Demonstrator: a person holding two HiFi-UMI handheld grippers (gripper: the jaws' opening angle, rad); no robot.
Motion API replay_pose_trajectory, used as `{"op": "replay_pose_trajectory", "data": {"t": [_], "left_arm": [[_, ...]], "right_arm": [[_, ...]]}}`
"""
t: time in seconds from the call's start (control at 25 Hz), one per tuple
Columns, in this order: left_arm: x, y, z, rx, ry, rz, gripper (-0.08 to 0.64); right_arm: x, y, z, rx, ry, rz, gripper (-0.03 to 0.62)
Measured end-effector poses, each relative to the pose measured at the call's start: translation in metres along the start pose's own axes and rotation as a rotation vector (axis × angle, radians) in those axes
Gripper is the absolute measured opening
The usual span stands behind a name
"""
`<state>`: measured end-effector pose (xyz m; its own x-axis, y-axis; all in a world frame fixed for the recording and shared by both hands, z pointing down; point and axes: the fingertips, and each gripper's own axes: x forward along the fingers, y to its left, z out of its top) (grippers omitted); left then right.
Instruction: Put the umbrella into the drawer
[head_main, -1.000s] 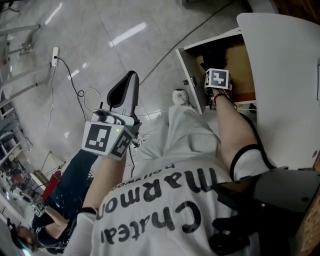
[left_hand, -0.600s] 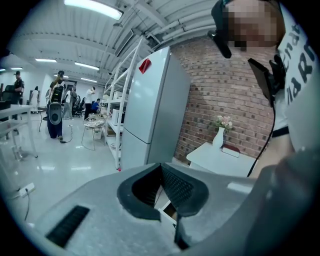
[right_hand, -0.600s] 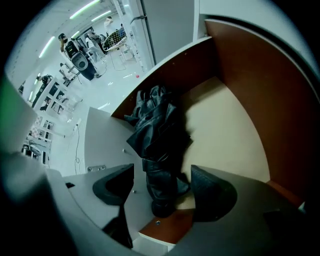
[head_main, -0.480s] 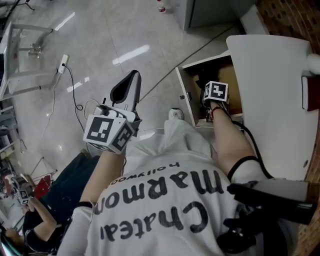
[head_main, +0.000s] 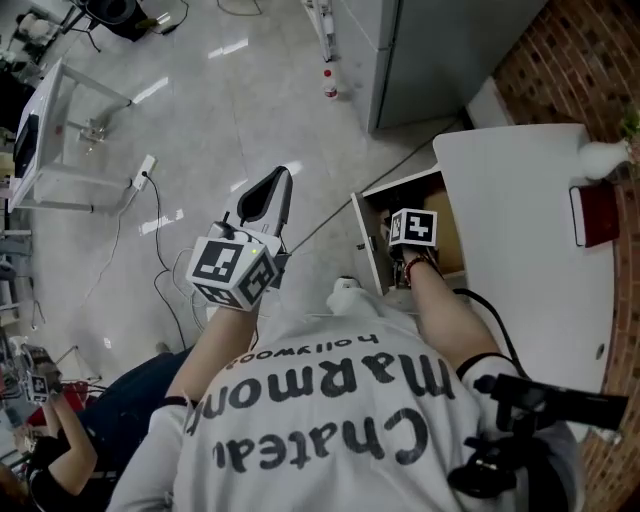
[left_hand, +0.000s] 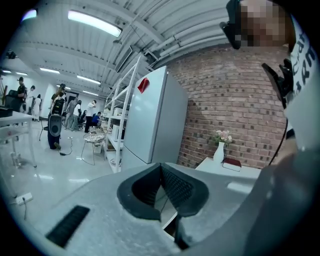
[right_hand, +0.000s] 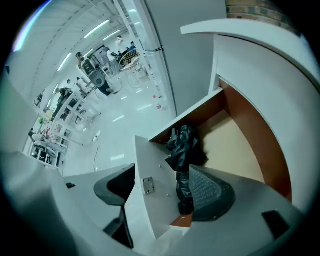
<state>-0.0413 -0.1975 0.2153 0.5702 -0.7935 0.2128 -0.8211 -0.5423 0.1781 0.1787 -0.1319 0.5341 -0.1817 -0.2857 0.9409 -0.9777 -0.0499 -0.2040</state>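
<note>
The black folded umbrella lies inside the open drawer, along its left side just behind the white front panel. My right gripper is open and straddles that panel, one jaw outside it and the other inside beside the umbrella's handle end. In the head view its marker cube sits over the drawer. My left gripper is shut with nothing in it, held up over the floor to the left of the drawer. In the left gripper view, the left gripper's pads meet.
The drawer belongs to a white table that carries a red book and a white vase by a brick wall. A grey cabinet stands behind it. Cables and a power strip lie on the glossy floor. Another person sits at the lower left.
The head view has risen and pulled back, showing more of the room. My right gripper stays at the drawer front. My left gripper has shifted slightly up and right, still shut.
</note>
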Motion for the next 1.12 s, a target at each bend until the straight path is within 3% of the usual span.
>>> {"op": "replay_pose_trajectory", "data": {"t": [0.2,0.48,0.72,0.8,0.88,1.12], "left_arm": [[-0.008,0.010,0.025,-0.104,-0.052,0.007,0.015],[-0.013,-0.008,0.054,-0.093,-0.120,-0.037,0.015],[-0.014,-0.011,0.088,-0.106,-0.155,-0.074,0.015],[-0.016,-0.011,0.095,-0.099,-0.153,-0.079,0.015],[-0.018,-0.007,0.102,-0.100,-0.153,-0.073,0.015],[-0.018,0.003,0.120,-0.134,-0.201,-0.073,0.015]], "right_arm": [[-0.030,0.044,0.015,0.063,-0.007,0.124,0.332],[-0.078,0.079,0.039,-0.026,-0.089,0.191,0.330],[-0.143,0.107,0.102,0.004,-0.281,0.296,0.324],[-0.170,0.112,0.123,0.028,-0.363,0.320,0.284],[-0.197,0.114,0.144,0.041,-0.449,0.313,0.124],[-0.271,0.137,0.191,-0.037,-0.659,0.374,0.077]]}}
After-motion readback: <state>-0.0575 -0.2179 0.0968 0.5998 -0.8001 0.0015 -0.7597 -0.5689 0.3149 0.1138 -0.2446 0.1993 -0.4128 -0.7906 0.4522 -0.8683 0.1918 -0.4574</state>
